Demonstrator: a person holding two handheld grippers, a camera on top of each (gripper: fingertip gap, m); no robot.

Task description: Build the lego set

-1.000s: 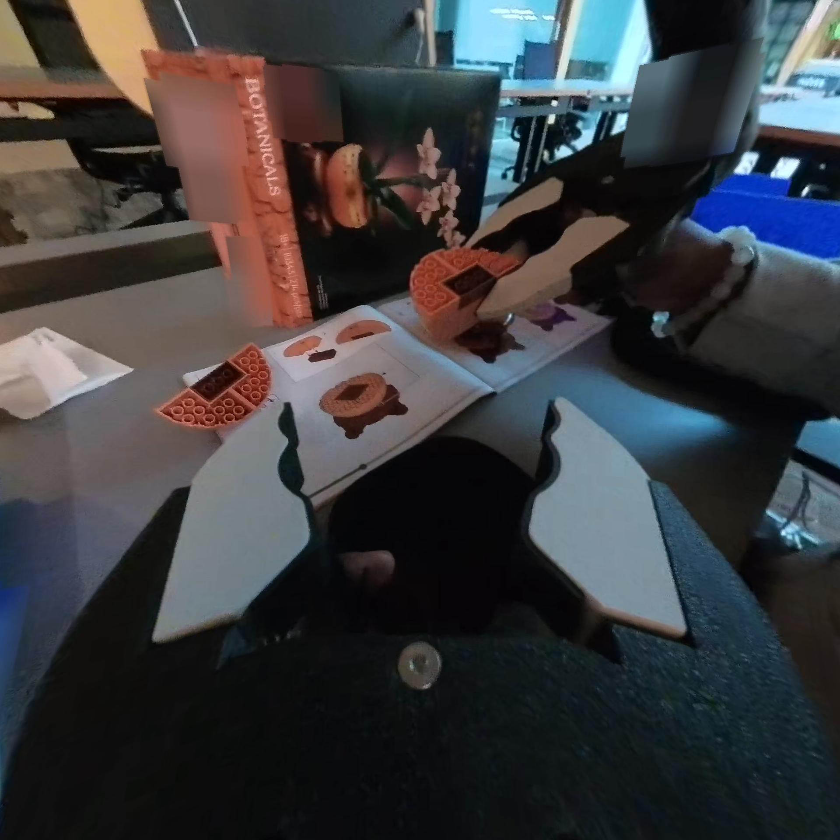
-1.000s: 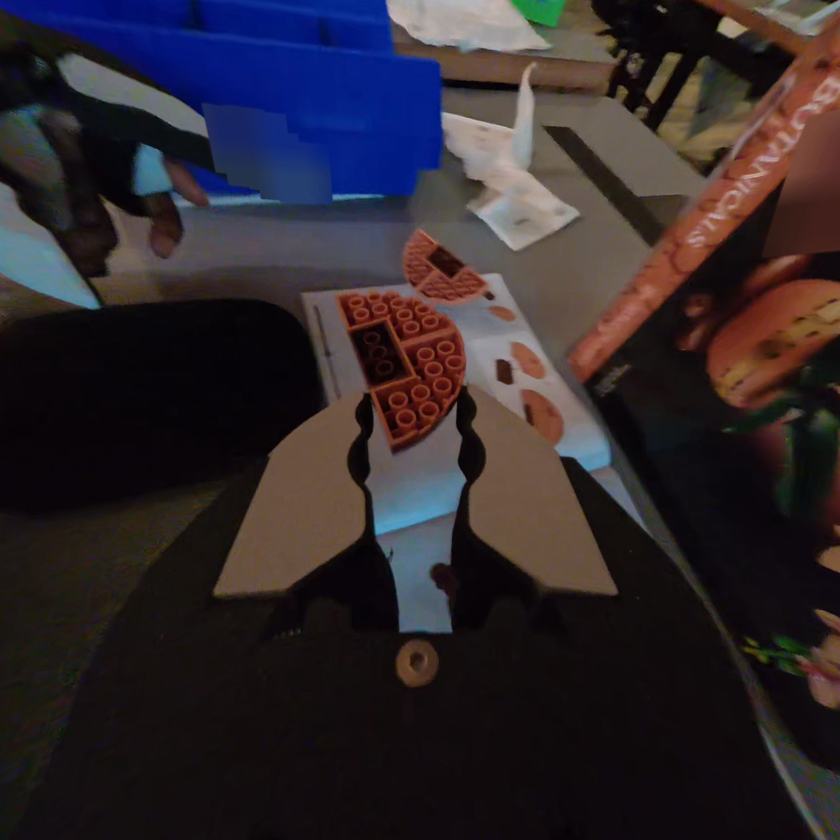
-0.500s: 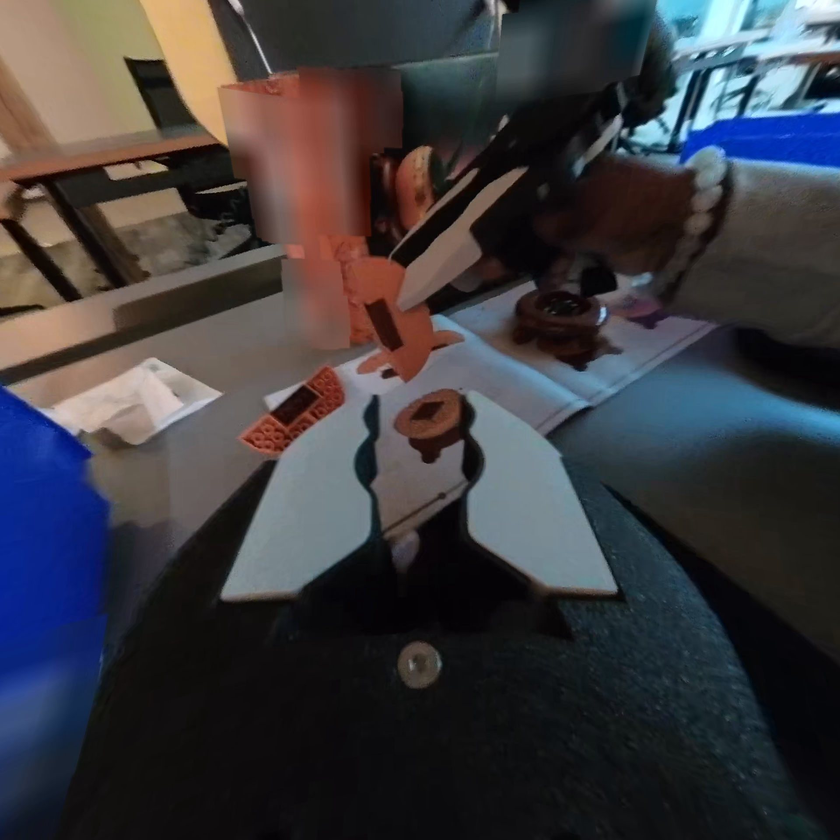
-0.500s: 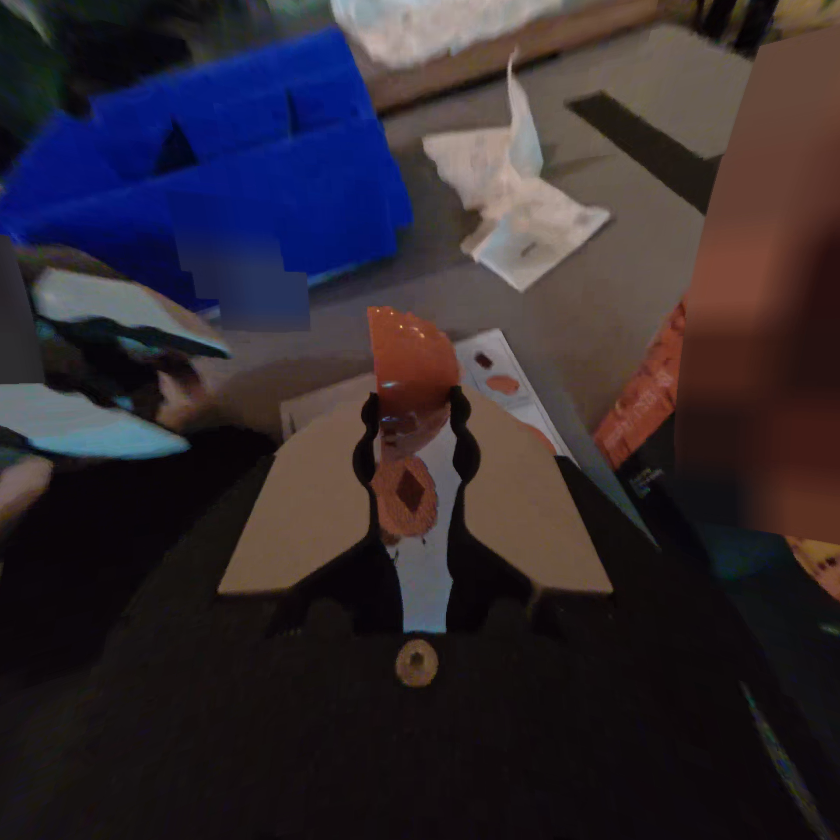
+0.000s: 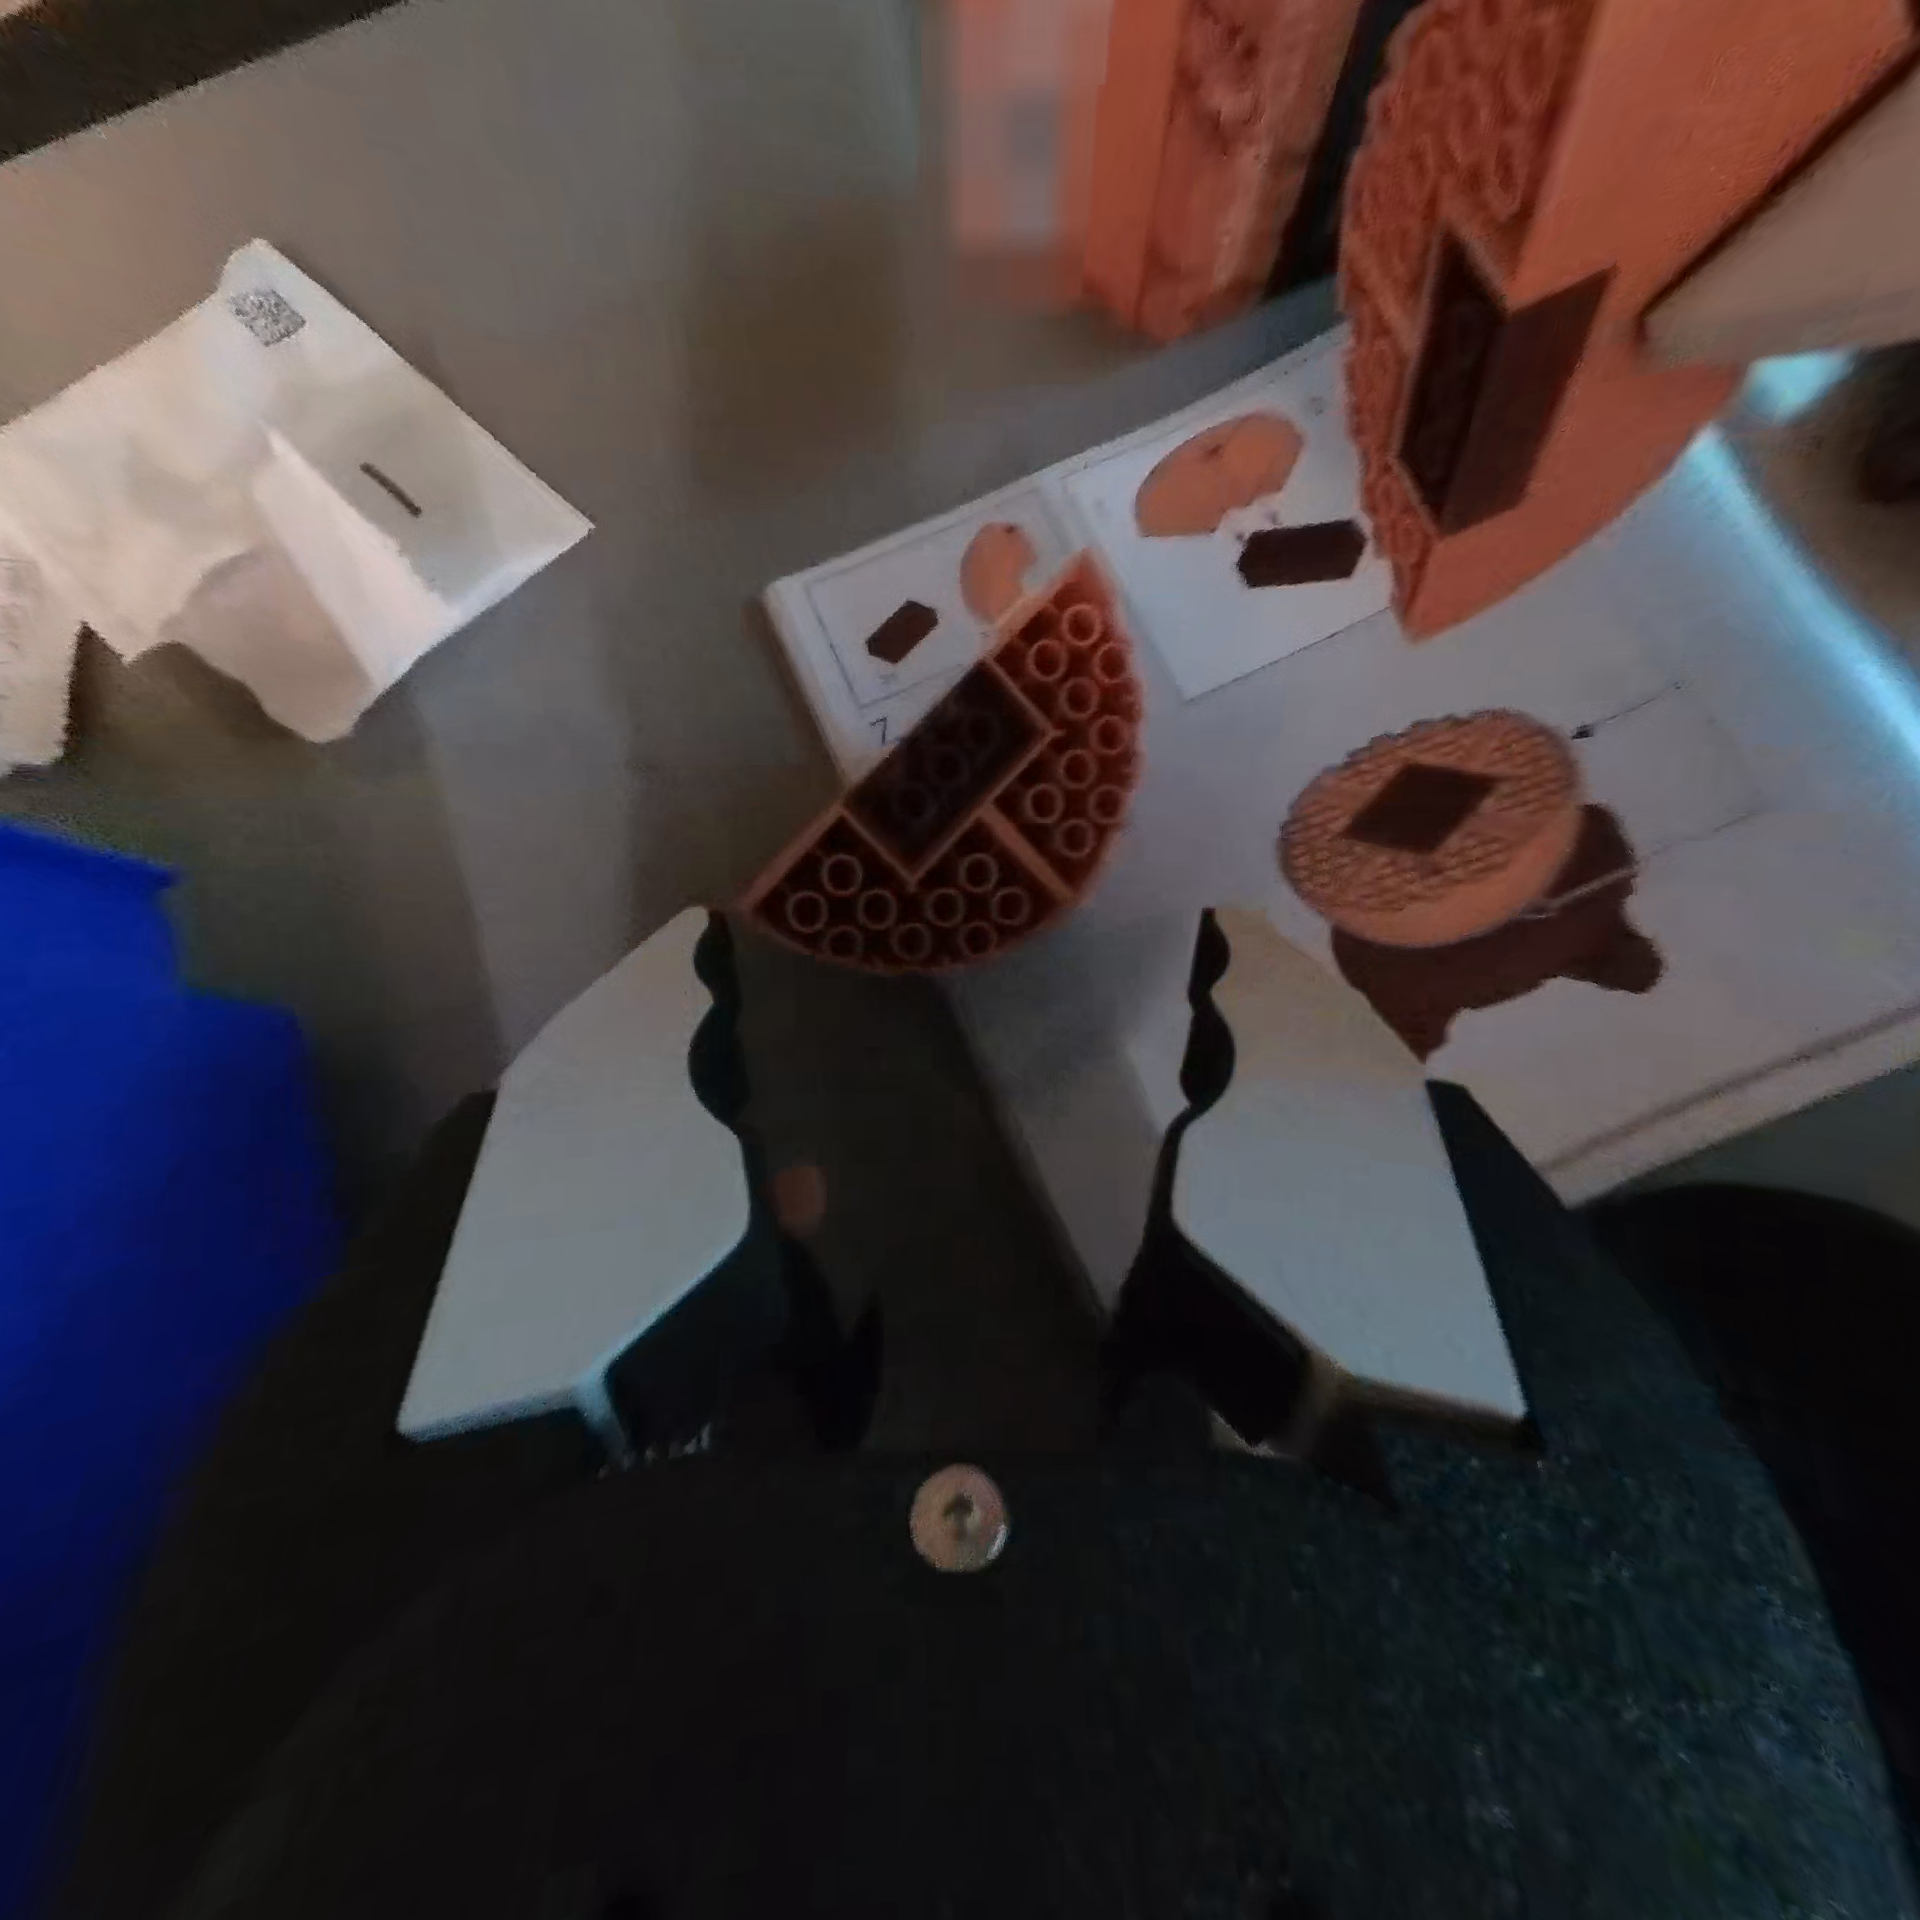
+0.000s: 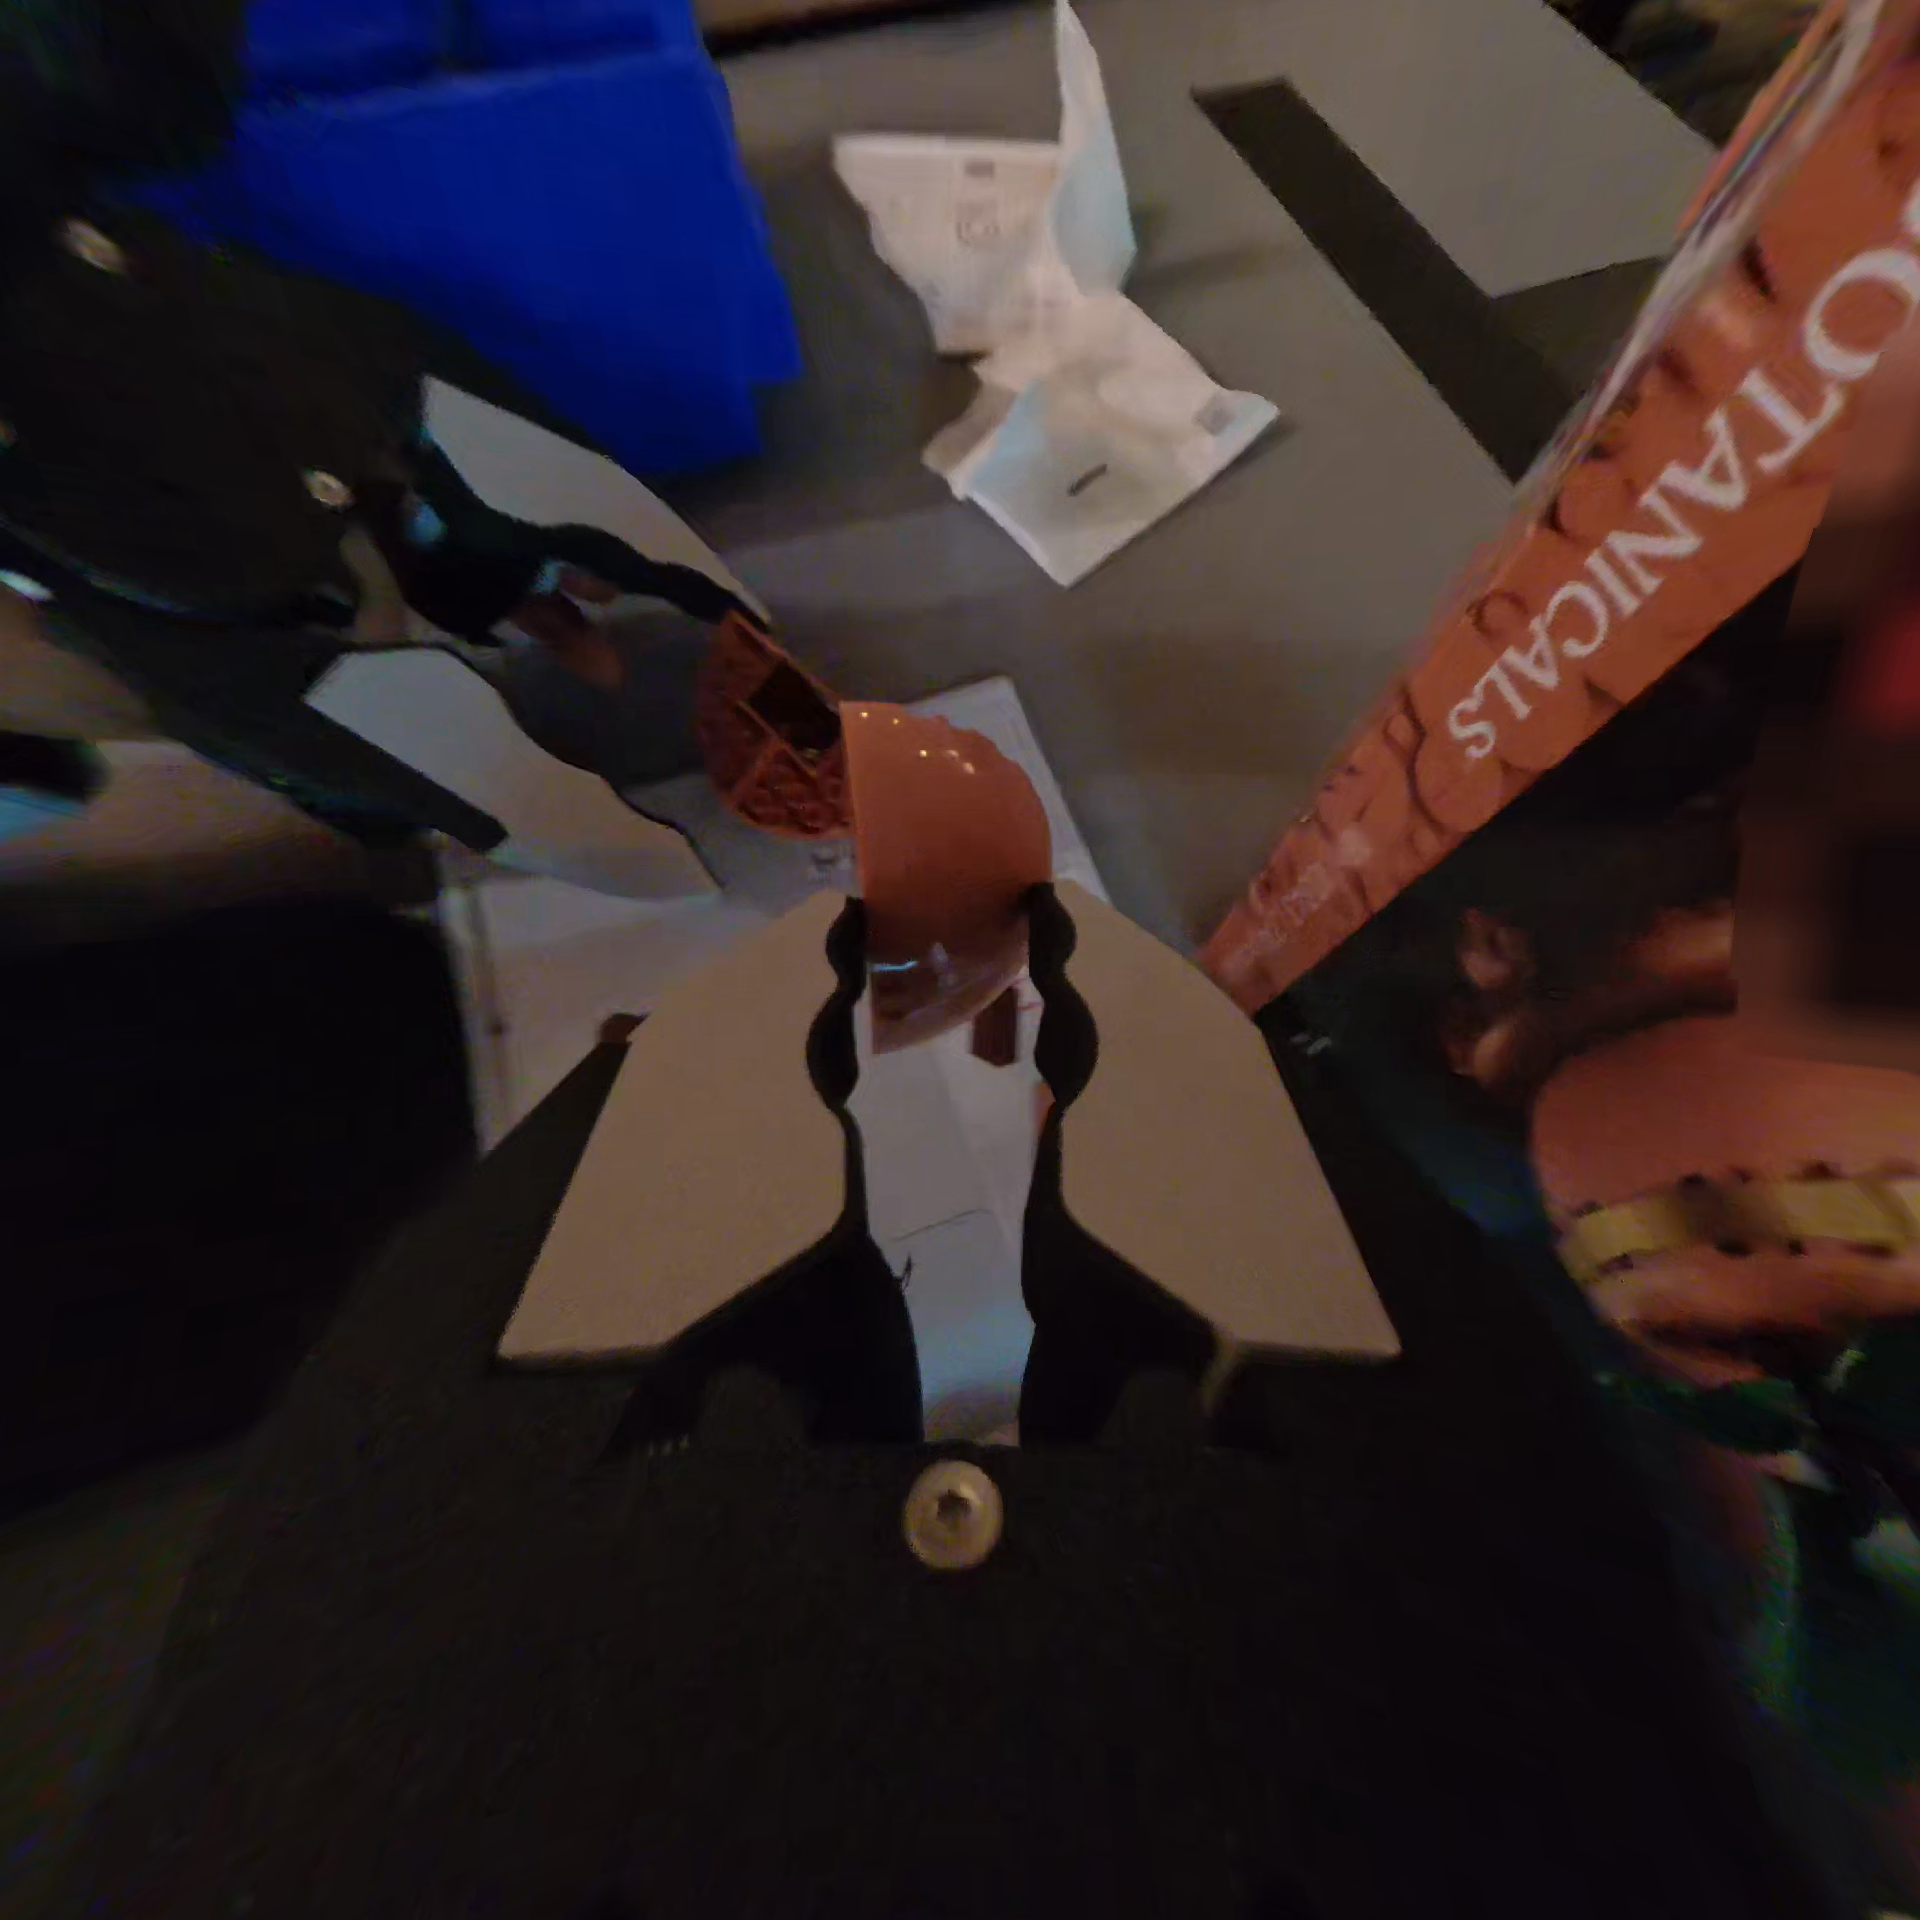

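Note:
An orange half-round Lego piece [image 5: 966, 800] with a dark brown brick set in it lies underside up, on the edge of the open instruction booklet [image 5: 1455, 1039]. My left gripper [image 5: 961, 935] is open, its fingertips just short of this piece and not touching it. My right gripper [image 6: 943, 909] is shut on a second orange half-round piece [image 6: 945, 821] and holds it on edge above the booklet. That held piece also shows at the top right of the left wrist view [image 5: 1455, 312]. The left gripper's fingers [image 6: 561, 499] show at the left of the right wrist view.
The set's box [image 6: 1558, 582] stands upright behind the booklet. A torn white paper bag [image 5: 260, 499] lies on the grey table [image 5: 623, 260]. A blue bin [image 5: 104, 1247] stands at the left.
My left gripper narrowed, opened wide again and came down close to the half-round piece on the table. My right gripper turned its piece on edge and brought it nearer.

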